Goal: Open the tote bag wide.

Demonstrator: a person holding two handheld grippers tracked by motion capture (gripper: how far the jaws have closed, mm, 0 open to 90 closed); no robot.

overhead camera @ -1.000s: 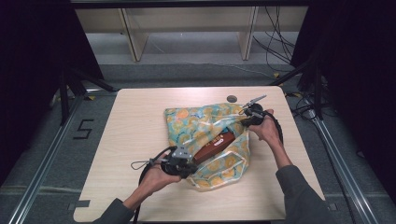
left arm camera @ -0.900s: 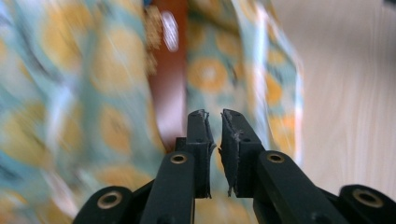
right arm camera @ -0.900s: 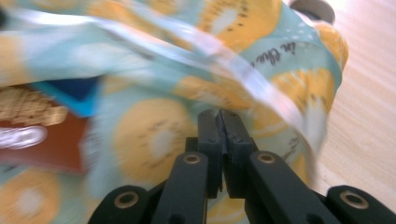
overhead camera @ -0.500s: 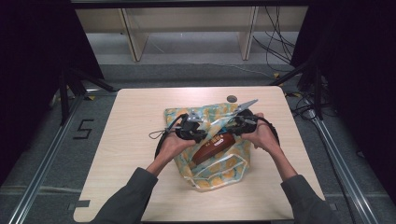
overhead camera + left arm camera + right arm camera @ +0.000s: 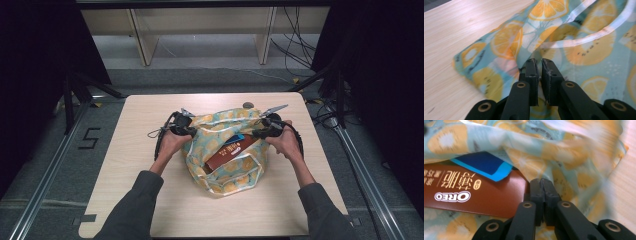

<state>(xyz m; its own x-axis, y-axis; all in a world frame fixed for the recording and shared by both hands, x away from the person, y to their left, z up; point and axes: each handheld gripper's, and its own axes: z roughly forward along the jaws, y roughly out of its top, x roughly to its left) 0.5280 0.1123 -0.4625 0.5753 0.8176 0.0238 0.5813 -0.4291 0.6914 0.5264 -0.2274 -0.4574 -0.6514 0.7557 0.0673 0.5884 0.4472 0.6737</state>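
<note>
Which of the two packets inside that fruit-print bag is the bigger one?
The brown Oreo box is the bigger. It lies long across the opening of the bag. The blue packet is smaller and sits partly on the box's far end, half under the cloth.

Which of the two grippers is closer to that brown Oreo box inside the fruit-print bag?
The right gripper: pinching the fruit-print bag right beside the Oreo box. The left gripper grips the bag's far side, with cloth between it and the box.

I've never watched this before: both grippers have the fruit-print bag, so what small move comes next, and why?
Probably lift both sides a little. The left gripper and right gripper pinch the bag at opposite edges, and the Oreo box lies in its open mouth, so lifting should settle it inside.
</note>
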